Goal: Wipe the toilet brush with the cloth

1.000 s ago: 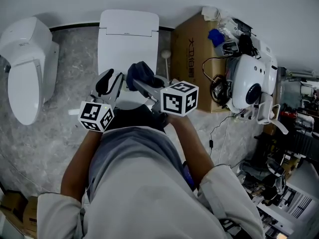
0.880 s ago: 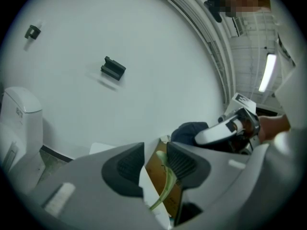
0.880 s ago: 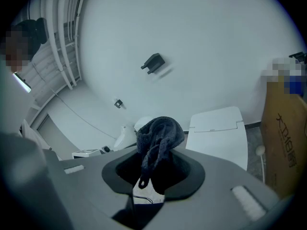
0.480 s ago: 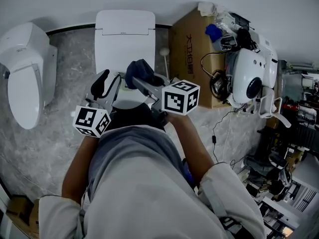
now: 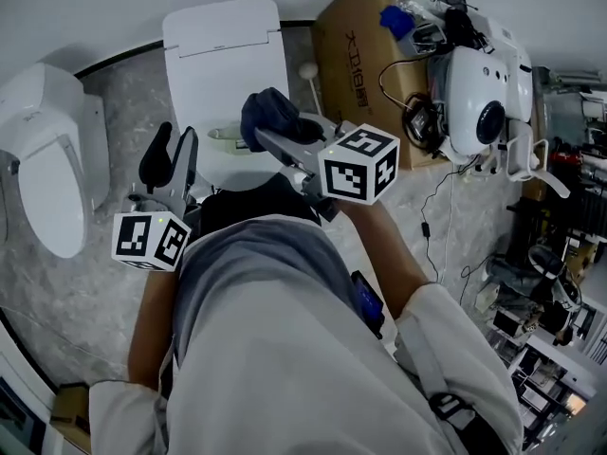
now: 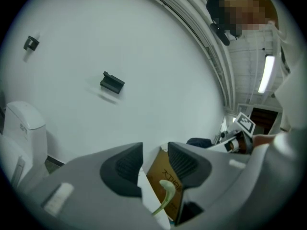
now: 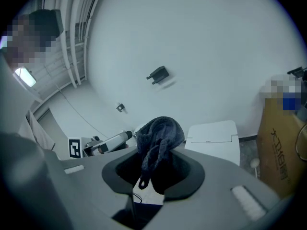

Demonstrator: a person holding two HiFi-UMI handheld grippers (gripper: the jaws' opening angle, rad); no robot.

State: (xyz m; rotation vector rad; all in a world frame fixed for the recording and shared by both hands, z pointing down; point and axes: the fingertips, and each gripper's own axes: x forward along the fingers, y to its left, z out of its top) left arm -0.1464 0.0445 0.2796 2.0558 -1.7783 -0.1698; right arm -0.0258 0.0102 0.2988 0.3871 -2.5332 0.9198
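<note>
My right gripper (image 5: pixel 277 140) (image 7: pixel 156 171) is shut on a dark blue cloth (image 5: pixel 269 115) (image 7: pixel 160 137) that bunches up above its jaws, over the white toilet (image 5: pixel 223 50). My left gripper (image 5: pixel 169 154) (image 6: pixel 154 161) hovers to the left of it, open by a narrow gap with nothing between its pads. A pale green curved piece (image 6: pixel 164 198) shows low in that gap; I cannot tell what it is. The toilet brush's white round-topped handle (image 5: pixel 308 71) (image 7: pixel 254 163) stands between the toilet and a cardboard box (image 5: pixel 356 50), apart from both grippers.
A second white toilet (image 5: pixel 43 159) stands at the left on the grey marble floor. White machines, cables and clutter (image 5: pixel 479 93) crowd the right side behind the box. The wall (image 7: pixel 201 42) is close ahead, with a small dark fitting (image 7: pixel 158 74) on it.
My left gripper has moved left and away from the right gripper. The right gripper still holds the cloth in about the same place. The head view has swung a little.
</note>
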